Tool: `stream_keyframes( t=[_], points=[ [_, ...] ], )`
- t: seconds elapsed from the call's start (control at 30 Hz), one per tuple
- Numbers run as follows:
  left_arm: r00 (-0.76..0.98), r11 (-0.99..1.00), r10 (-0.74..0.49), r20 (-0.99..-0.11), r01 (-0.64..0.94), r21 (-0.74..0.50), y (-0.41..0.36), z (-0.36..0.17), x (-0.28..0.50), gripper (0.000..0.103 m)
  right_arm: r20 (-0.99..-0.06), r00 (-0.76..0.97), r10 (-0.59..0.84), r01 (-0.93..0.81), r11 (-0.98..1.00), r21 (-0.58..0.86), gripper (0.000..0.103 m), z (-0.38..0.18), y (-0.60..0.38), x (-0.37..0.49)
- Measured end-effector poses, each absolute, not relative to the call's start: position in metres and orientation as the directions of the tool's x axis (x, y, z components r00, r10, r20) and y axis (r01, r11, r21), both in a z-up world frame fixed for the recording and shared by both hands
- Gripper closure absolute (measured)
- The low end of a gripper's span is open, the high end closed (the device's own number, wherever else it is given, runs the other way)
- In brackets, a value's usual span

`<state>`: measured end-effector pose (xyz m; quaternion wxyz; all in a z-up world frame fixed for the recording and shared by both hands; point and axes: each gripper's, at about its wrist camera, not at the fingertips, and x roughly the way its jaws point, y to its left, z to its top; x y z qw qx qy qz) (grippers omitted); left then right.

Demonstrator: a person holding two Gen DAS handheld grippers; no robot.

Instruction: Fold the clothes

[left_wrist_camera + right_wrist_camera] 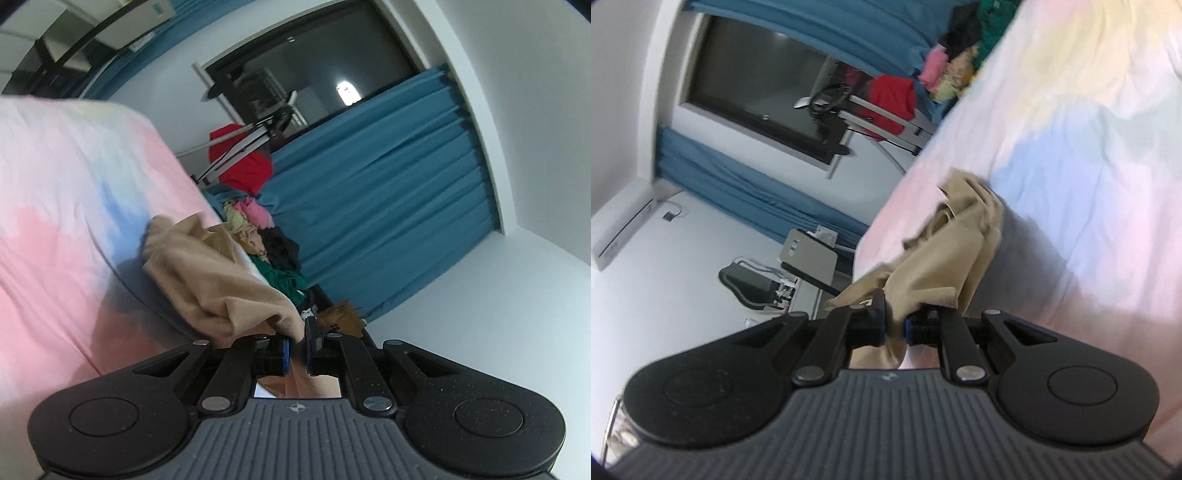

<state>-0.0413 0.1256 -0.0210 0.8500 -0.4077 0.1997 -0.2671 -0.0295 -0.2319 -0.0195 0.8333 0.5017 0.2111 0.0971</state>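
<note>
Spreading across most of both views, a bed covered by a pastel sheet (55,206) in pink, blue and pale yellow patches is seen as the working surface. Behind it, teal pleated curtains (388,177) are hung below a dark window, and a heap of mixed unfolded clothes (273,240) is piled at the far edge of the bed beside a red garment (243,162) draped on a rack.

A tan, soft knit garment (207,273) is held bunched and lifted over the sheet, with its shadow cast on the bed beneath it. One end is pinched in the left gripper (297,350), whose jaws are closed on a fold of fabric. The other end is clamped in the right gripper (895,325), where cloth is seen passing between the nearly closed jaws and hanging below them.

The garment is judged to be crumpled rather than spread, so the fold is not yet begun. Several risks are suggested. Only a thin edge is held on the left, so the fabric could slip out if it is pulled taut. Because layers are twisted together between the two grips, a crooked or doubled fold could result unless the cloth is first shaken out and laid flat. A trailing part could also be dragged across the sheet and wrinkled.
</note>
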Motion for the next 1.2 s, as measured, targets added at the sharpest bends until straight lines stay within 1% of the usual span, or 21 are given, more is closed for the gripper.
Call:
stream_keyframes(
  t=[0.13, 0.23, 0.33, 0.5, 0.63, 0.73, 0.83, 0.97, 1.07, 1.2],
  points=[
    [0.776, 0.525, -0.610, -0.163, 0.241, -0.817, 0.132, -0.005, -0.092, 0.096, -0.259, 0.877, 0.405, 0.028, 0.494, 0.869, 0.091, -0.001, -0.235, -0.076],
    [0.767, 0.539, -0.600, -0.226, 0.179, -0.823, 0.138, 0.004, -0.138, 0.095, -0.279, 0.869, 0.409, 0.033, 0.515, 0.857, 0.091, 0.008, -0.234, -0.114],
    [0.763, 0.526, -0.592, -0.259, 0.122, -0.841, 0.140, 0.005, -0.151, 0.095, -0.300, 0.863, 0.406, 0.053, 0.518, 0.854, 0.091, 0.011, -0.235, -0.128],
    [0.774, 0.556, -0.561, -0.295, 0.089, -0.826, 0.136, 0.006, -0.106, 0.095, -0.323, 0.864, 0.386, 0.087, 0.516, 0.852, 0.091, 0.011, -0.238, -0.087],
    [0.764, 0.612, -0.514, -0.391, 0.007, -0.791, 0.123, 0.005, -0.039, 0.094, -0.390, 0.849, 0.356, 0.196, 0.474, 0.859, 0.091, -0.008, -0.241, -0.040],
    [0.722, 0.677, -0.480, -0.498, -0.056, -0.734, 0.109, 0.003, 0.023, 0.094, -0.458, 0.831, 0.315, 0.274, 0.485, 0.830, 0.090, -0.023, -0.238, 0.003],
    [0.703, 0.720, -0.452, -0.549, -0.077, -0.690, 0.101, -0.005, 0.070, 0.094, -0.501, 0.816, 0.289, 0.321, 0.494, 0.808, 0.090, -0.041, -0.237, 0.036],
    [0.714, 0.768, -0.418, -0.562, -0.052, -0.638, 0.091, -0.027, 0.105, 0.094, -0.514, 0.806, 0.294, 0.328, 0.501, 0.801, 0.090, -0.065, -0.239, 0.064],
    [0.731, 0.774, -0.413, -0.543, -0.033, -0.633, 0.090, -0.051, 0.118, 0.094, -0.514, 0.797, 0.318, 0.312, 0.513, 0.800, 0.090, -0.082, -0.244, 0.077],
    [0.724, 0.771, -0.413, -0.553, -0.045, -0.635, 0.089, -0.070, 0.135, 0.094, -0.527, 0.781, 0.337, 0.314, 0.517, 0.796, 0.090, -0.095, -0.247, 0.089]
  ],
)
